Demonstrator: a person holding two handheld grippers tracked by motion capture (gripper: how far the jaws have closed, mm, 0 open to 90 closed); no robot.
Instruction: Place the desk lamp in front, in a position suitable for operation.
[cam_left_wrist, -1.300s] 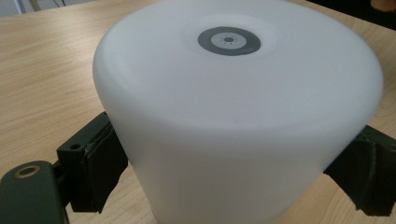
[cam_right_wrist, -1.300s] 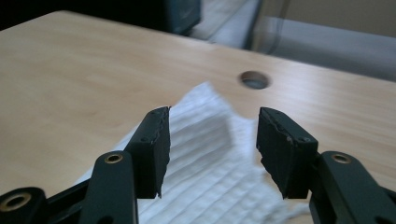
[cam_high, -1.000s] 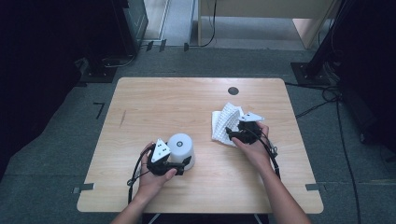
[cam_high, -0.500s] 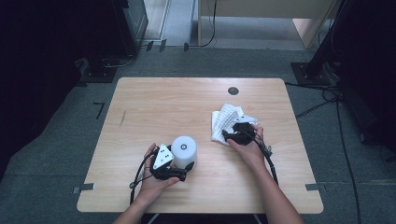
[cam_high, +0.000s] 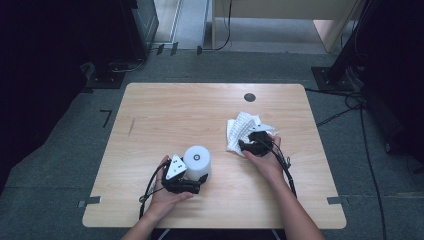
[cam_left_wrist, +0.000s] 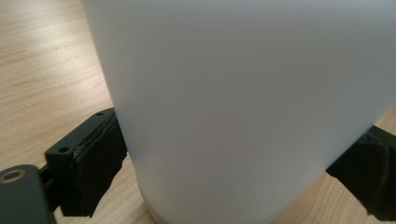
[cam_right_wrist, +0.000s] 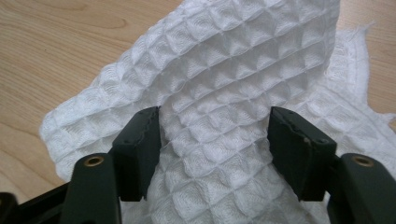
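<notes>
On the wooden table (cam_high: 150, 115): left claw (cam_high: 192, 186) clamped on white cylindrical container (cam_high: 197, 161), near front edge. Right claw (cam_right_wrist: 215, 140) half-wide, jaws just closing around bunched white waffle-weave cloth (cam_right_wrist: 224, 84), right of centre; grip likely imminent, not yet firm.

The surface (cam_high: 165, 120) is light wood-grain laminate with rounded corners and a dark round cable port (cam_high: 249, 97) near its far edge. It stands on grey carpet (cam_high: 60, 165). Black tape marks (cam_high: 106, 117) lie on the carpet at left. Black cables (cam_high: 350, 107) trail at right. A dark cabinet (cam_high: 140, 22) and pale wooden furniture (cam_high: 280, 10) stand beyond. Lighting is even overhead; the room's sides are in shadow.
</notes>
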